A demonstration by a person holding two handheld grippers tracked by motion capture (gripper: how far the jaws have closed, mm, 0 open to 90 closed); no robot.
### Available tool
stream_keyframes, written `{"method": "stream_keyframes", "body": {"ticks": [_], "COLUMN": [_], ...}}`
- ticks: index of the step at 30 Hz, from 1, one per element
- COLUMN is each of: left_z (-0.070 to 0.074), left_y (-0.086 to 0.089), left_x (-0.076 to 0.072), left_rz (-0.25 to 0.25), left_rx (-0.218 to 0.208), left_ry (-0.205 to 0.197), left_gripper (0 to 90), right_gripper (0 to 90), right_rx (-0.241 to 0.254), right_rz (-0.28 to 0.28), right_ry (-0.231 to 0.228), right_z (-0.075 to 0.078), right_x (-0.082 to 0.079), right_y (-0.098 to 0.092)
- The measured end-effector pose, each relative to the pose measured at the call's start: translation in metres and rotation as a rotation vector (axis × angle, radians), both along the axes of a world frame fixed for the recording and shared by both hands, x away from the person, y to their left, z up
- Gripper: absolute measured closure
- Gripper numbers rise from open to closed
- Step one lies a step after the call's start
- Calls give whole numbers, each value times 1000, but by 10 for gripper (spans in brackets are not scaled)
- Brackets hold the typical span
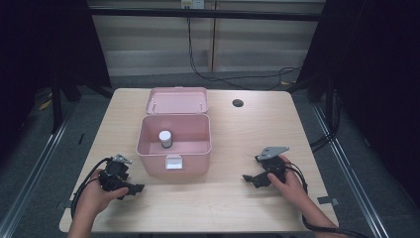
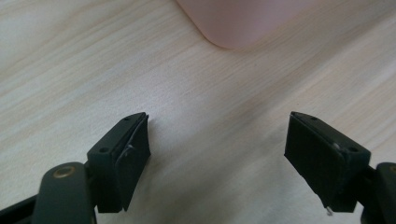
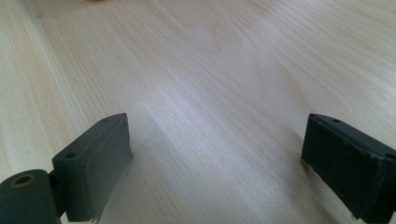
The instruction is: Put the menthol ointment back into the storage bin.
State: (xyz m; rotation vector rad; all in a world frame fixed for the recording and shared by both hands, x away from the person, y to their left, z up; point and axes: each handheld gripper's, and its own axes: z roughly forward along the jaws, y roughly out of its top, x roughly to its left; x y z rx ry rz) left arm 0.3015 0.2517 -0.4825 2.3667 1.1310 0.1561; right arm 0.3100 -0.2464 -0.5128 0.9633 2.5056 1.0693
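Pink box point(image 2: 243, 18) in left tool view: only one rounded corner in frame, rest cut by top edge, soft focus. Left tool point(image 2: 217, 154) and right tool point(image 3: 217, 163): bodies cut off by bottom edge in own views. High view: small white jar point(image 1: 165, 139) inside box, label too small to read; its base hidden by box front wall. Latch on box front point(image 1: 173, 161): detail too small to tell. Both forearms cut by bottom edge. Worktop point(image 1: 247, 134) dark round spot point(image 1: 238, 103): hole or cap, can't tell.

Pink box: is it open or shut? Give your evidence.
Open. The box has its lid swung back flat behind it, and a bottle stands visible inside.
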Motion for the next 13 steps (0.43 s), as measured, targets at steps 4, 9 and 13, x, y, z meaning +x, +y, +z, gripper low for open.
{"method": "stream_keyframes", "body": {"ticks": [4,9,13], "left_z": [-3,-11,-13], "left_y": [0,-1,1], "left_x": [-3,-9,-10], "left_rz": [-6,-12,-18], "left_rx": [5,0,-15], "left_ry": [-50,-142,-155], "left_gripper": [192,134,133], "right_gripper": [76,76,76], "right_rx": [0,0,0], "right_rz": [0,1,0], "right_ry": [0,0,0], "right_z": [0,0,0], "right_x": [0,0,0], "right_y": [0,0,0]}}
